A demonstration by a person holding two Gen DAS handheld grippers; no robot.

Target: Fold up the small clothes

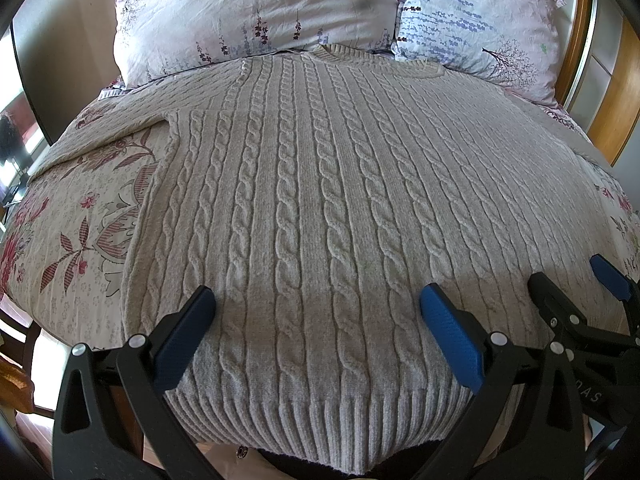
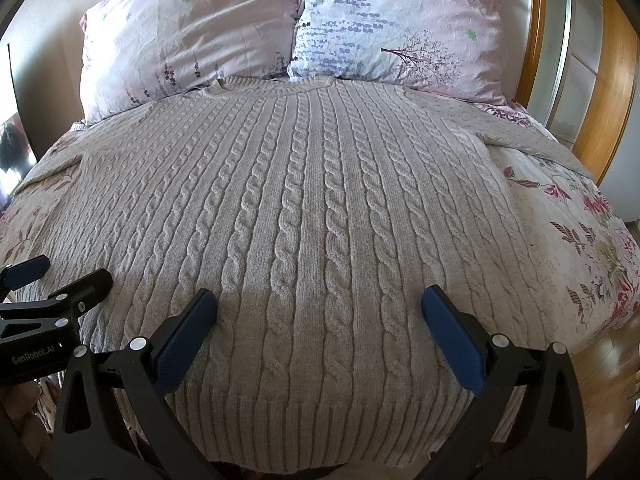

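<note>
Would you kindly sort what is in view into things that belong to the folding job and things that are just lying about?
For the job:
sweater, spread flat
left gripper, open
right gripper, open

Just there:
two pillows
floral bedspread
wooden headboard

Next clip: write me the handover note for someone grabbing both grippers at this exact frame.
Left gripper: open, empty, above the sweater's hem.
Right gripper: open, empty, beside it, also near the hem.
Sweater: spread flat, front up, on the bed; collar by the two pillows, sleeves out to both sides.
Done: laid out and smoothed, no fold visible.
Left: fold sleeves in, then fold the body.
</note>
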